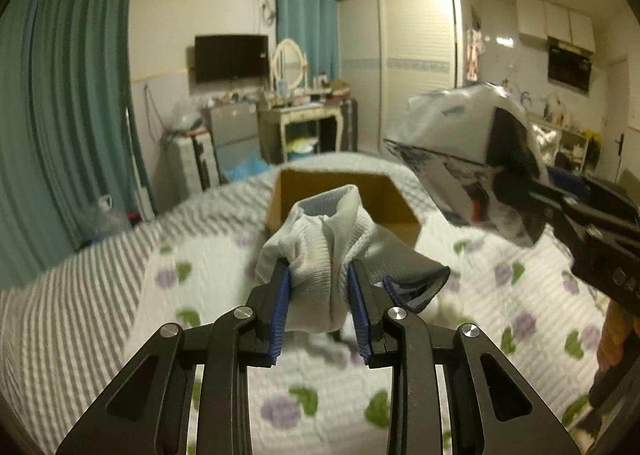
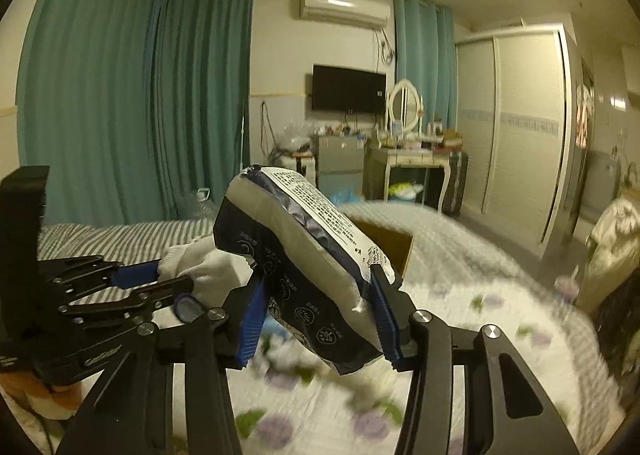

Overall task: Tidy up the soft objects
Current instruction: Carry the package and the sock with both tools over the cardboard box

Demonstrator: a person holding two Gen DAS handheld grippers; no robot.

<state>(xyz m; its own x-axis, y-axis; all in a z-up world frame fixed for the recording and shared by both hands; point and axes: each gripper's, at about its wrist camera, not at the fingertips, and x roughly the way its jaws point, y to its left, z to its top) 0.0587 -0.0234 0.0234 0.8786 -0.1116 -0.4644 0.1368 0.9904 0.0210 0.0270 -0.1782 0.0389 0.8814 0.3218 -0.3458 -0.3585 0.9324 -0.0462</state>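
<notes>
My left gripper [image 1: 319, 275] is shut on a bundle of white and grey socks [image 1: 320, 251] and holds it above the bed, just short of an open cardboard box [image 1: 384, 195]. My right gripper [image 2: 316, 279] is shut on a soft navy-and-white plastic pack [image 2: 308, 251] with printed text, held up in the air. The pack [image 1: 452, 139] also shows at the right in the left wrist view, to the right of and higher than the box. The left gripper with the socks [image 2: 204, 271] shows at the left in the right wrist view. The box [image 2: 390, 243] is partly hidden behind the pack.
The bed [image 1: 120, 287] has a quilt with grey stripes and purple flowers. Beyond it stand a dressing table with a mirror [image 1: 296, 111], a TV [image 1: 231, 57], teal curtains [image 1: 72, 115] and a wardrobe [image 1: 416, 63]. Something white lies on the quilt below the pack [image 2: 368, 391].
</notes>
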